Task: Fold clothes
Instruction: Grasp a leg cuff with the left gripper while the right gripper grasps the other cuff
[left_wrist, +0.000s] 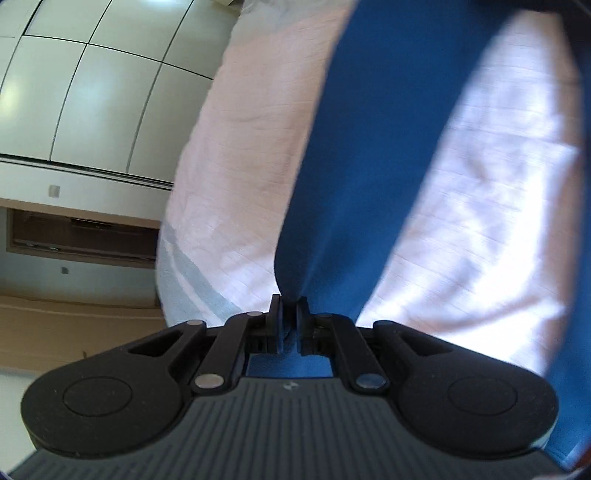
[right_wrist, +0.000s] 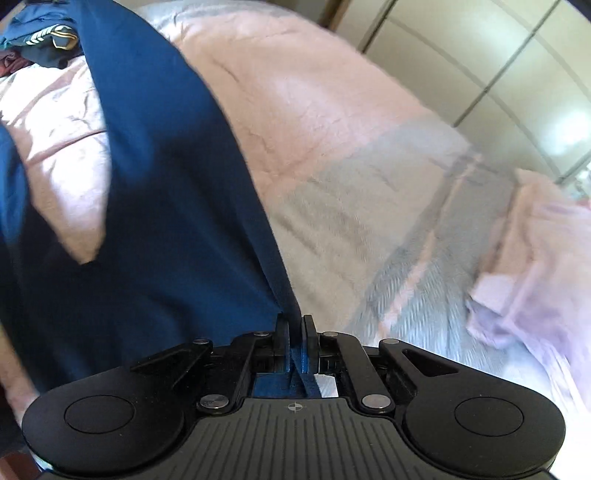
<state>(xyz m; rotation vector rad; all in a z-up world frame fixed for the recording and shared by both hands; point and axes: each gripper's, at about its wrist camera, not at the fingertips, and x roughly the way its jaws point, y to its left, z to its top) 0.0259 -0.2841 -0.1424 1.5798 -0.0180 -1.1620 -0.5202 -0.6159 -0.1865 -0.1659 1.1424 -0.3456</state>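
Note:
A blue garment (left_wrist: 373, 147) hangs stretched above a bed with a pale pink cover (left_wrist: 240, 147). My left gripper (left_wrist: 290, 301) is shut on one edge of the blue cloth, which runs up and away from the jaws. In the right wrist view the same blue garment (right_wrist: 155, 184) spreads to the left, and my right gripper (right_wrist: 295, 321) is shut on another edge of it, with cloth bunched between the jaws. The pink bed cover (right_wrist: 314, 92) lies under it.
A heap of other clothes (right_wrist: 40, 40) sits at the far end of the bed. A pale pink garment (right_wrist: 524, 266) lies at the right. A grey striped band (right_wrist: 388, 221) crosses the cover. A tiled floor (left_wrist: 74, 92) and a wooden unit (left_wrist: 81, 236) are at the left.

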